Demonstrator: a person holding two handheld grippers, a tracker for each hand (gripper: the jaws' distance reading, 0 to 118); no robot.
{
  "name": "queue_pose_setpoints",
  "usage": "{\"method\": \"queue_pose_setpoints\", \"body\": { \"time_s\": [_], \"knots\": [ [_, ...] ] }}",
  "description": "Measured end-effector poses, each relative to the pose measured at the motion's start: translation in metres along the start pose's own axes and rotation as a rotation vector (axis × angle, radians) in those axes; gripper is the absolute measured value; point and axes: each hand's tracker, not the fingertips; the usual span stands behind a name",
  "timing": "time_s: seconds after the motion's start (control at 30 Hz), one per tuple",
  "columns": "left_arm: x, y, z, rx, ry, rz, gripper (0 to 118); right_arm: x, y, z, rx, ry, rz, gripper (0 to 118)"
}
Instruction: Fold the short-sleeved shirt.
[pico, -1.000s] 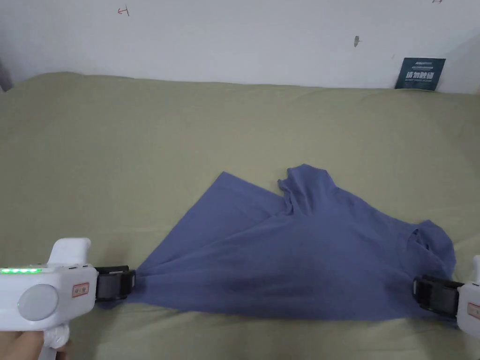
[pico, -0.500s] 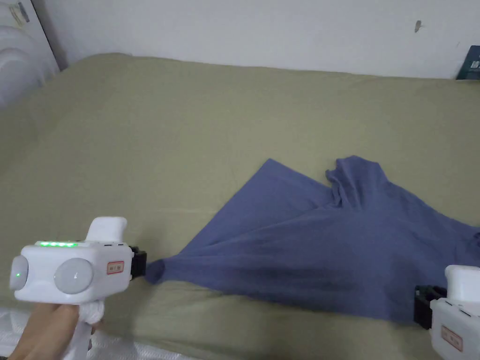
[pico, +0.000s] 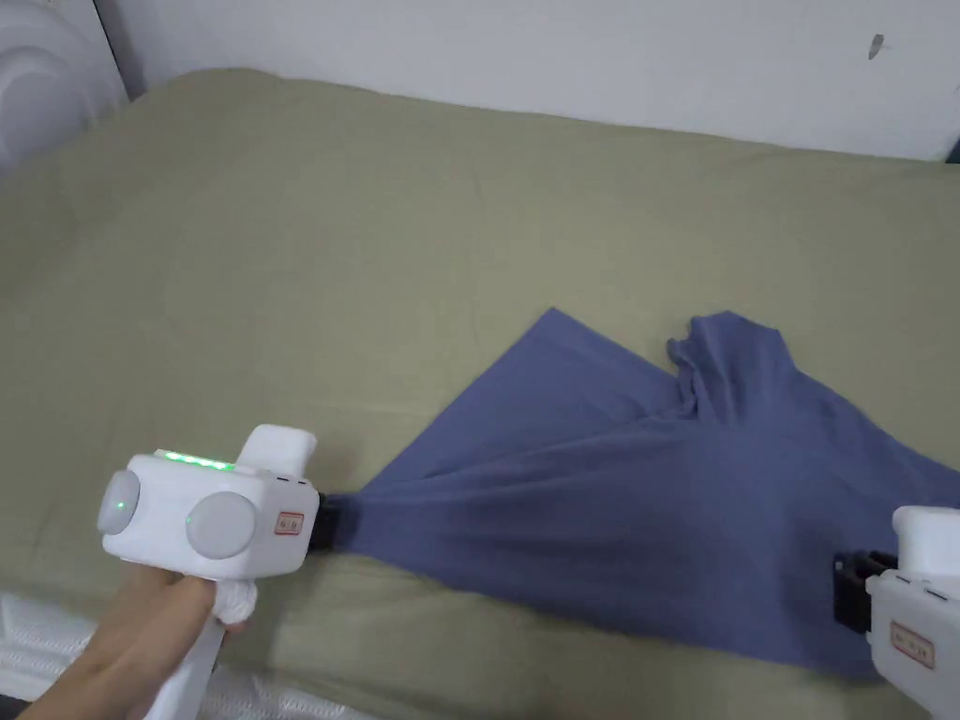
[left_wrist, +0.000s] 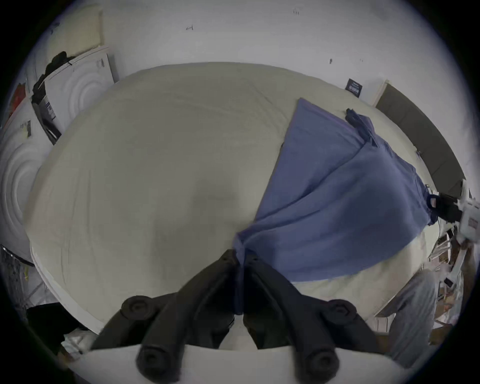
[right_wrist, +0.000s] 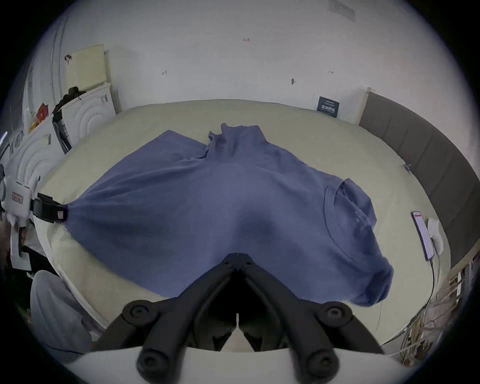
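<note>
Hand (pico: 141, 619) at my far left grips the white handle of the left tool (pico: 330, 521); its jaws are pressed together on a bunched corner of the blue short-sleeved shirt (pico: 609, 506), and I see the cloth gathered between the jaw tips in the left gripper view (left_wrist: 240, 256). From that pinch the shirt fans rightward across the olive-green bed (pico: 375, 234), with creases radiating from the corner and one sleeve (pico: 736, 361) folded up toward the wall. Near edge of the garment looks drawn between the two tools. Collar opening (right_wrist: 337, 197) lies toward the right side. Right tool (pico: 848, 591) sits at the shirt's right end; in the right gripper view (right_wrist: 237, 256) its jaws are closed with blue fabric at the tips, so I log it as pinching the shirt. Phone (right_wrist: 423, 235) lies on the bed beyond the shirt's right edge.
</note>
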Motion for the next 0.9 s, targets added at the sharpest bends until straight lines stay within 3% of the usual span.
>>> {"method": "queue_pose_setpoints", "body": {
  "time_s": [0.23,0.37,0.47,0.5,0.57,0.6,0.63,0.67,0.73,0.83,0.87,0.9],
  "knots": [
    [0.014,-0.002,0.002,0.013,0.021,-0.007,4,0.045,0.088,-0.064,-0.032,0.003,0.029,0],
    [0.002,-0.001,-0.001,0.023,0.011,-0.002,4,0.072,0.137,-0.123,-0.114,-0.081,0.073,0],
    [0.002,-0.004,-0.002,0.023,-0.002,0.021,4,0.085,0.159,-0.160,-0.143,-0.037,0.060,1],
    [0.002,-0.003,-0.003,0.026,-0.004,0.026,4,0.084,0.162,-0.165,-0.147,-0.024,0.042,11],
    [-0.002,-0.004,-0.006,0.029,-0.007,0.036,4,0.086,0.166,-0.181,-0.178,0.007,0.060,109],
    [-0.002,-0.005,-0.007,0.030,-0.009,0.046,4,0.086,0.166,-0.193,-0.235,0.006,0.096,115],
    [-0.003,-0.004,-0.008,0.030,-0.009,0.052,4,0.090,0.166,-0.209,-0.290,-0.040,0.136,104],
    [0.000,-0.006,-0.008,0.031,-0.009,0.059,4,0.094,0.158,-0.220,-0.277,-0.033,0.197,102],
    [0.001,-0.004,-0.010,0.027,-0.010,0.056,4,0.099,0.151,-0.239,-0.281,-0.093,0.200,105],
    [0.002,-0.001,-0.012,0.017,-0.009,0.054,4,0.091,0.165,-0.222,-0.317,-0.038,0.090,102],
    [0.004,0.000,-0.012,0.013,-0.009,0.054,4,0.090,0.167,-0.213,-0.304,0.022,0.077,89],
    [0.005,0.001,-0.012,0.009,-0.005,0.047,4,0.091,0.169,-0.209,-0.249,-0.005,0.117,71]
  ]
}}
